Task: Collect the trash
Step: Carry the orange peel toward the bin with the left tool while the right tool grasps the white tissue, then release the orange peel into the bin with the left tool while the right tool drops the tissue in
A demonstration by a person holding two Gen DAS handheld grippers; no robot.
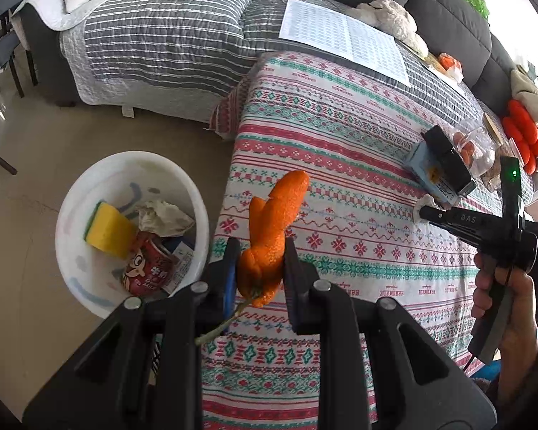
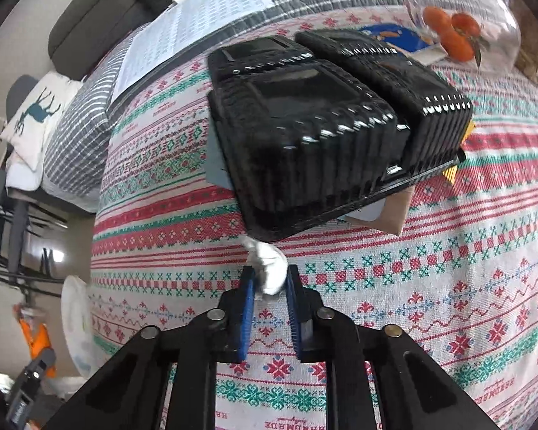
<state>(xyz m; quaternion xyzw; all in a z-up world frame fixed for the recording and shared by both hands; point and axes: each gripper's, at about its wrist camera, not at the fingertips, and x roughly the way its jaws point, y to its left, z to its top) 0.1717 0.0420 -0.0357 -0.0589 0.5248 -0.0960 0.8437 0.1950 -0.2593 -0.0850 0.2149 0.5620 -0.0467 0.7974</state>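
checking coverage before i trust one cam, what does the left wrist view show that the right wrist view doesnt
Only the left wrist view shows inside the white bin: a yellow sponge, crumpled paper and a red can. It also shows the orange peel gripped in the left tool.

Only the right wrist view shows the right tool around a white tissue wad, and the black plastic trays from close up.

Both share the patterned tablecloth, printed sheet and bagged tangerines.

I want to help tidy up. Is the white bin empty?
No. The white bin already holds a yellow sponge, crumpled paper and a red can.
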